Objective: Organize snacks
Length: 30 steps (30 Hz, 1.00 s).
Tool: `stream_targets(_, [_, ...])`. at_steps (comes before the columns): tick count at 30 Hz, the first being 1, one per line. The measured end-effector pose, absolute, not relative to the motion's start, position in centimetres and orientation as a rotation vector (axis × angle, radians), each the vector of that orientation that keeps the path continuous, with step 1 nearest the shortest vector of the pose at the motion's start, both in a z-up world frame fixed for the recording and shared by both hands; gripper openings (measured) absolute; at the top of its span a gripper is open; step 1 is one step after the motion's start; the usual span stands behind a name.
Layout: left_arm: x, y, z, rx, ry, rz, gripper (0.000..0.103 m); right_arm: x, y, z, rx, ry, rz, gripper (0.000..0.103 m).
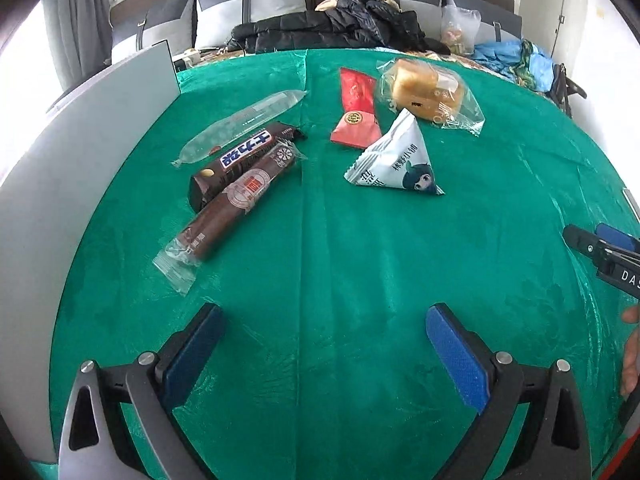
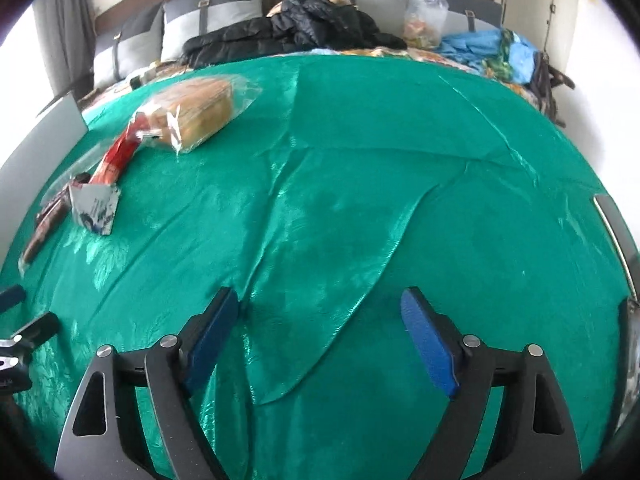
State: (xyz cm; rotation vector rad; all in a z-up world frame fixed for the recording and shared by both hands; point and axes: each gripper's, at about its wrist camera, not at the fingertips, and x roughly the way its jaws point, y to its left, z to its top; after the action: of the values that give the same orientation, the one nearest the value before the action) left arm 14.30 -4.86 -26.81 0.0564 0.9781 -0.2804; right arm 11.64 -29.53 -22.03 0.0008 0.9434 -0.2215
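Note:
Several snacks lie on a green cloth (image 1: 320, 264). At left are a clear tube pack (image 1: 244, 120), a dark chocolate bar (image 1: 244, 160) and a brown sausage stick (image 1: 236, 204). Farther right lie a red packet (image 1: 356, 110), a wrapped bread bun (image 1: 430, 90) and a white triangular pouch (image 1: 396, 162). My left gripper (image 1: 324, 320) hangs open over bare cloth in front of them, nothing between its fingers. My right gripper (image 2: 320, 304) is also open over a cloth fold, empty. The bun (image 2: 200, 110), red packet (image 2: 116, 158) and pouch (image 2: 96, 204) sit at its far left.
A grey panel (image 1: 80, 152) stands along the cloth's left edge. Behind the cloth lie a black jacket (image 1: 340, 26), a plastic bag (image 1: 460, 28), blue fabric (image 1: 508, 56) and grey cushions (image 1: 240, 12). The right gripper's tip (image 1: 600, 248) and a hand (image 1: 632, 344) show at right.

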Motion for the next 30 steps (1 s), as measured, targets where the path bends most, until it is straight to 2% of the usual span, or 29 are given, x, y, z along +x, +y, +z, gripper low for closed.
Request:
stream_targets(11, [14.54, -4.69, -26.95, 0.044, 0.972, -0.262, 0.103, 12.10, -29.60, -21.89, -0.005, 0.951, -0.249, 0.092])
stream_targets(30, [14.52, -4.73, -26.96, 0.044, 0.971, -0.262, 0.103, 12.31, -29.62, -22.02, -0.007, 0.950, -0.253, 0.093])
